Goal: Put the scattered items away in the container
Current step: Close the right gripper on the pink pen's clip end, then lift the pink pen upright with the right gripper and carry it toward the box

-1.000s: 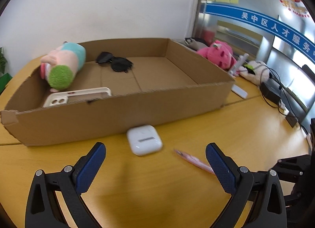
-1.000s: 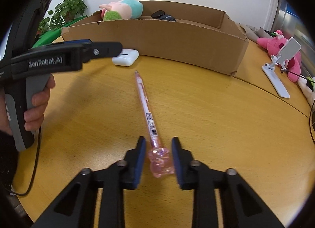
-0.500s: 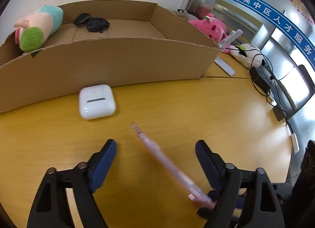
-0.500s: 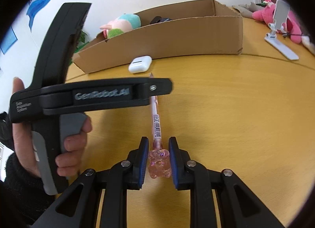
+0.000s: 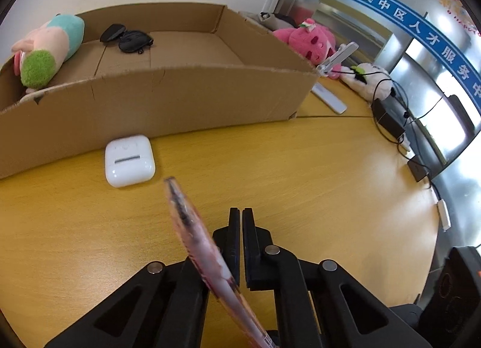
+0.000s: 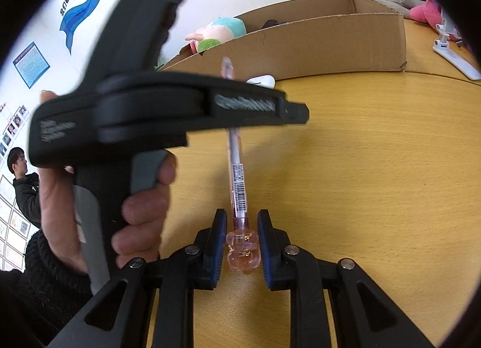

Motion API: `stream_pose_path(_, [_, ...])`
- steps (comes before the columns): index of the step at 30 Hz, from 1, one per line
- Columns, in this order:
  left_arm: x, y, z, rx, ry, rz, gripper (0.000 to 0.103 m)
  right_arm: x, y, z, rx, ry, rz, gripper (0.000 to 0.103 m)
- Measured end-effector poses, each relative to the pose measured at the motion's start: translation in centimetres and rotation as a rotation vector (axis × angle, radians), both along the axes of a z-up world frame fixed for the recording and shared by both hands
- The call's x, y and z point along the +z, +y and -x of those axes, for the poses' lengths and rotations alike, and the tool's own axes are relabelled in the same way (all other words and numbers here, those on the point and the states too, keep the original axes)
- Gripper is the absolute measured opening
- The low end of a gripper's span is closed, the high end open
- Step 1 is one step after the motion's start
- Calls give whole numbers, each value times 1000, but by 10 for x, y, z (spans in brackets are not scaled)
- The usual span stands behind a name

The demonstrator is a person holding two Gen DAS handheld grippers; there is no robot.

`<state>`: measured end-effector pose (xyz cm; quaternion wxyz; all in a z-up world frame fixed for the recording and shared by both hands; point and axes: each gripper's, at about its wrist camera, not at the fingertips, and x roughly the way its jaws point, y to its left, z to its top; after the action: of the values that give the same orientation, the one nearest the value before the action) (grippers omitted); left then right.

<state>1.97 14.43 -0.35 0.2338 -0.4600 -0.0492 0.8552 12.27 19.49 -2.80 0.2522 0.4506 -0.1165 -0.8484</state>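
My right gripper (image 6: 242, 242) is shut on the clear pink cap end of a pink pen (image 6: 237, 185) and holds it lifted above the table. The pen (image 5: 198, 245) crosses close in front of my left gripper (image 5: 241, 227), whose jaws are shut together with nothing between them. In the right wrist view the left gripper's body (image 6: 180, 107) passes over the pen's shaft. A white earbuds case (image 5: 129, 160) lies on the table against the cardboard box (image 5: 180, 98). The box holds a plush toy (image 5: 48, 47) and dark sunglasses (image 5: 127, 37).
Right of the box are a pink plush (image 5: 309, 43), a white phone stand (image 5: 329, 98), a white plush (image 5: 368, 80) and black cables with an adapter (image 5: 389, 121). A phone case edge (image 5: 30, 96) shows inside the box's left end. Bare yellow table (image 5: 300, 182) lies ahead.
My left gripper has shut from wide open. My right gripper has raised the pen off the table, and the left gripper has come closer across it.
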Motion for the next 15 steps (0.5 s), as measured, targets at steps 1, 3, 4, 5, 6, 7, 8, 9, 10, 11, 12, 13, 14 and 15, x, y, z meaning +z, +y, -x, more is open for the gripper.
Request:
stream_pose_path(1, [5, -1, 0, -4, 10, -6, 1, 1, 0, 1, 1, 0, 3, 20])
stream_pose_path(3, [17, -3, 0, -18, 28, -25, 0, 5, -1, 3, 4, 0, 21, 20])
stream_pose_path(4, [24, -4, 0, -24, 39, -37, 0, 8, -2, 5, 7, 6, 29, 20])
stream_pose_path(5, [30, -6, 1, -28, 47, -46, 0, 13, -5, 6, 14, 16, 32, 20])
stream_pose_path(6, [36, -7, 2, -33, 56, -53, 0, 16, -6, 7, 16, 26, 36, 20])
stream_pose_path(7, [41, -8, 3, -35, 64, -57, 0, 22, -7, 9, 16, 38, 47, 20])
stream_pose_path(8, [45, -9, 4, -38, 71, -60, 0, 25, -7, 10, 15, 45, 55, 20])
stream_pose_path(9, [49, -11, 4, -41, 80, -68, 0, 29, -7, 12, 9, 57, 66, 20])
stream_pose_path(10, [54, -13, 5, -41, 88, -80, 1, 34, -5, 13, 1, 71, 77, 20])
stream_pose_path(11, [57, -16, 5, -36, 98, -97, 1, 38, -3, 15, -10, 86, 86, 19])
stream_pose_path(12, [62, -19, 7, -26, 110, -113, 3, 41, -1, 14, -22, 100, 93, 19])
stream_pose_path(13, [64, -20, 8, -18, 120, -118, 15, 45, 1, 16, -33, 110, 102, 19])
stream_pose_path(14, [67, -21, 9, -8, 130, -116, 30, 47, 2, 19, -32, 115, 111, 20])
stream_pose_path(15, [68, -20, 10, -1, 139, -111, 34, 49, 2, 20, -32, 121, 111, 19])
